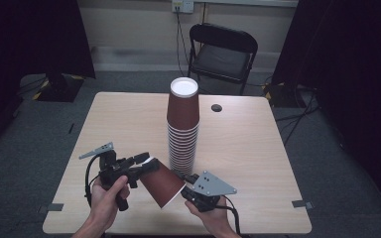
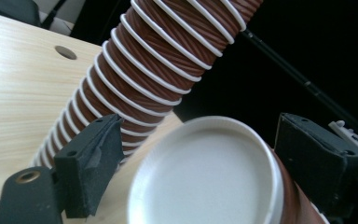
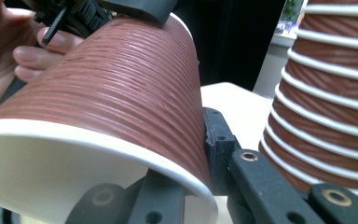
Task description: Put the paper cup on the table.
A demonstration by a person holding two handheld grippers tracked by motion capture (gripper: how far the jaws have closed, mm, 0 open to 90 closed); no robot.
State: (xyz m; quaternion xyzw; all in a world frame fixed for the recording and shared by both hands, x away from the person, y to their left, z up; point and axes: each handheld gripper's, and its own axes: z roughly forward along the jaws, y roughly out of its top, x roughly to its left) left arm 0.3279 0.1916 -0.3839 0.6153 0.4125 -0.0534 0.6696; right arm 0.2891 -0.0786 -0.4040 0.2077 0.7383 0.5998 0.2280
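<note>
Left gripper (image 1: 141,163), held in the person's left hand (image 1: 106,196) at about 7 o'clock on the wooden table (image 1: 129,124), pointed toward 3 o'clock. Its jaws stood apart on either side of the narrow base of a single brown paper cup (image 1: 162,182); in the left gripper view the white base (image 2: 205,175) sat between the two black pads, one of which (image 2: 91,163) showed a gap to the cup (whether the other pad touched cannot be told).

The cup lay tilted, base toward 10 o'clock and open mouth toward 5 o'clock, near the table's front edge.

Right gripper (image 1: 186,186), in the right hand (image 1: 213,213) at about 5 o'clock, was closed on the cup's rim: in the right gripper view one jaw lay inside the white mouth (image 3: 51,163), the other against the ribbed outer wall.

Behind both, at table centre, rose an inverted stack of brown cups (image 1: 182,126), just beside the held cup.
</note>
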